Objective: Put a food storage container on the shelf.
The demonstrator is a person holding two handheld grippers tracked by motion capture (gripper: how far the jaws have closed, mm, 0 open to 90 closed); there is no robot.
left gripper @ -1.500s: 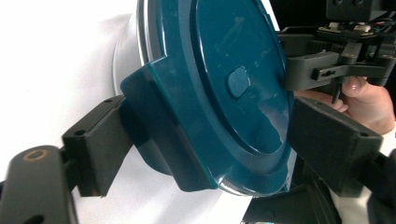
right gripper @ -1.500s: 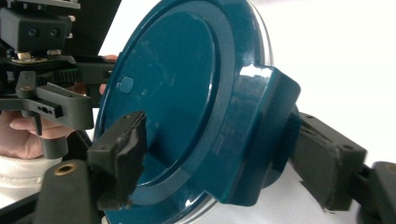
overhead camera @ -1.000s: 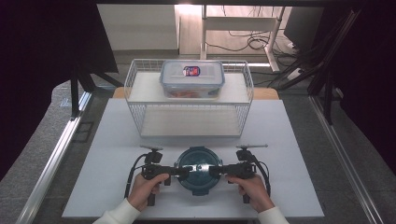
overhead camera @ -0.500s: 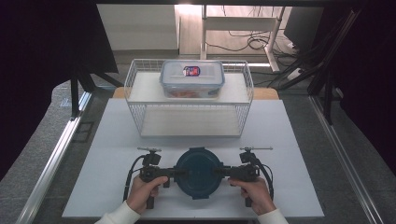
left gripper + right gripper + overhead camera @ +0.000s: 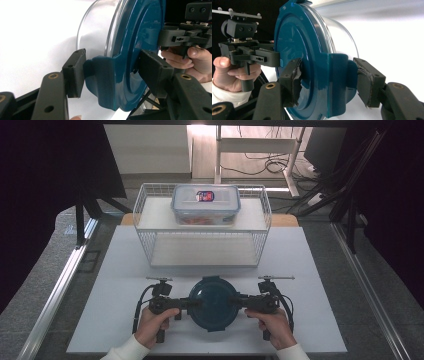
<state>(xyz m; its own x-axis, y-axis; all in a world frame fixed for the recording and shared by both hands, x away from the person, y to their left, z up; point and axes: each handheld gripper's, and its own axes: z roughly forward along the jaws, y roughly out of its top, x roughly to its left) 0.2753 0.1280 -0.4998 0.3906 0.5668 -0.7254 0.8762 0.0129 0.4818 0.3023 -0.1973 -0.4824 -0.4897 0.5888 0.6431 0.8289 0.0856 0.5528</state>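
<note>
A: Worktop (image 5: 125, 285) from the high view first — what have you got there?

B: A round glass container with a dark teal lid (image 5: 215, 302) sits near my edge of the white surface. My left gripper (image 5: 192, 303) comes in at its left side and my right gripper (image 5: 239, 302) at its right, each pointing inward at the rim. Behind it stands a white wire basket (image 5: 150, 250) with a rectangular clear box (image 5: 205, 205) on its upper shelf, well apart from what I'm holding.

A: And the left gripper view?

B: My jaws are clenched on the lid's side latch tab (image 5: 101, 75), one pad under the flap, the other on the lid's top face. I'd judge I hold there because the tab is the part that locks lid to glass bowl (image 5: 96, 30). Beyond the lid I see my other hand (image 5: 186, 62) and its gripper.

A: Right gripper view?

B: Same on the opposite side: jaws clamped on the far latch tab (image 5: 337, 82), one pad on top, one outside the flap. Gripping both tabs at once steadies the container, whether I mean to lift it or work the latches; which, I cannot tell.
</note>
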